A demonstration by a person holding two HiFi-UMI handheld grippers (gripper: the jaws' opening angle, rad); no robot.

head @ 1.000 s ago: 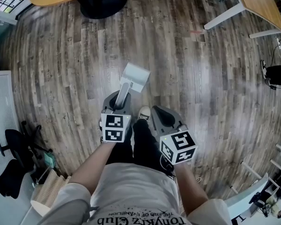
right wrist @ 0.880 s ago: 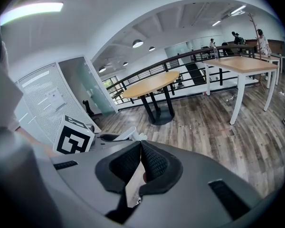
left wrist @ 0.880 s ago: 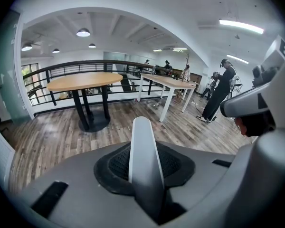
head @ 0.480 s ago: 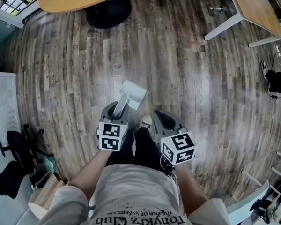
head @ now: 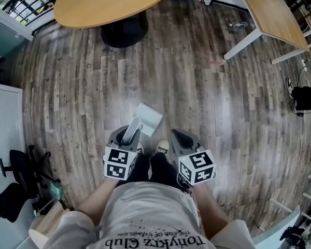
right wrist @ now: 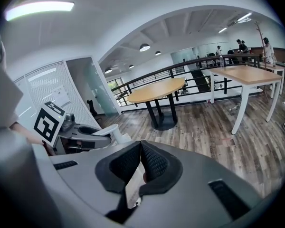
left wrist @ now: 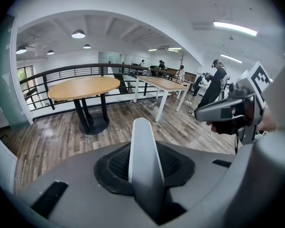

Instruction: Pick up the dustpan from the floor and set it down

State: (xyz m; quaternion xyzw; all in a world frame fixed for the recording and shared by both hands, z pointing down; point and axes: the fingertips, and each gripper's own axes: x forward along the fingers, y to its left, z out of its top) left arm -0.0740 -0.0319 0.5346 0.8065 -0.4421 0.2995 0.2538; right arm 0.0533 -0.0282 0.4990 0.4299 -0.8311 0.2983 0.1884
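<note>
The white dustpan (head: 146, 118) hangs above the wooden floor, its pan pointing away from me. Its long pale handle (head: 131, 133) runs back into my left gripper (head: 126, 139), which is shut on it. In the left gripper view the handle (left wrist: 143, 165) stands upright between the dark pads. My right gripper (head: 180, 138) hovers beside it to the right, apart from the dustpan. Its pads meet at the tips (right wrist: 140, 148) with nothing between them. From the right gripper view, the left gripper (right wrist: 80, 134) and the handle (right wrist: 115, 133) show at the left.
A round wooden table (head: 111, 4) on a black pedestal stands ahead, a rectangular table (head: 277, 9) at the far right. A black chair (head: 15, 180) and a white cabinet (head: 2, 118) are at my left. My shoe (head: 162, 147) shows between the grippers. People (left wrist: 216, 80) stand far off.
The left gripper has risen with the dustpan, which now hangs nearer to me and higher off the floor. The right gripper rose a little beside it.
</note>
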